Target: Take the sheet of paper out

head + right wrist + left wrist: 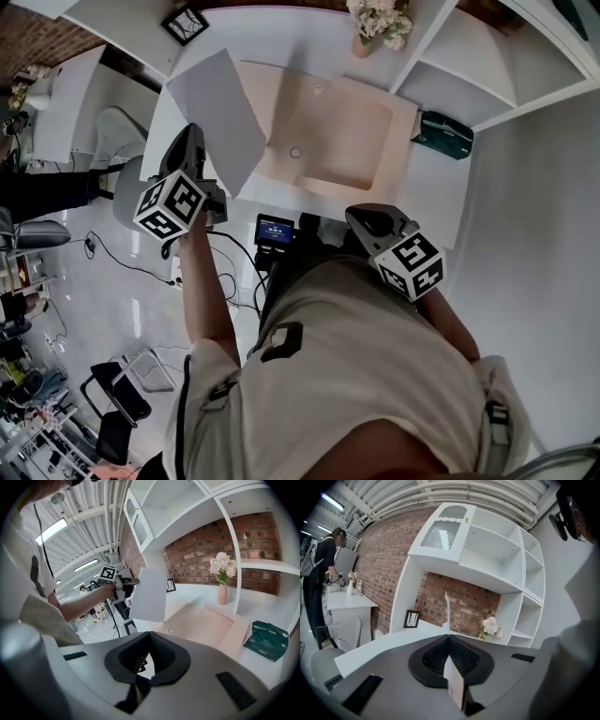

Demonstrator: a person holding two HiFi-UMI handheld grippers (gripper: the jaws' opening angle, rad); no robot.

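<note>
My left jaws (449, 637) are closed on the plain white rectangular sheet of paper (447, 613), pinching it at one long edge. From between them I see it only edge-on, as a thin pale strip standing upright. In the head view the left gripper (194, 133) holds the sheet (225, 117) flat and uncreased, slanted over the left front part of the white table (431, 187). My right gripper's view shows the paper (150, 595) hanging in the air, its lower edge clear of the surface below.

My right jaws (150, 634) meet at their tips with nothing between them, and the right gripper (356, 216) sits at the table's near edge, well apart from the sheet.

A pale peach shallow tray-like mat (328, 131) fills the table's middle; the sheet overlaps its left edge from above. White shelving closes in the far side and the right. A dark green box (442, 134) lies right of the mat, a vase of pale flowers (380, 23) behind it, a small black picture frame (185, 23) at the far left.

The sheet hides the table beneath it; whether anything is printed on it I cannot tell
</note>
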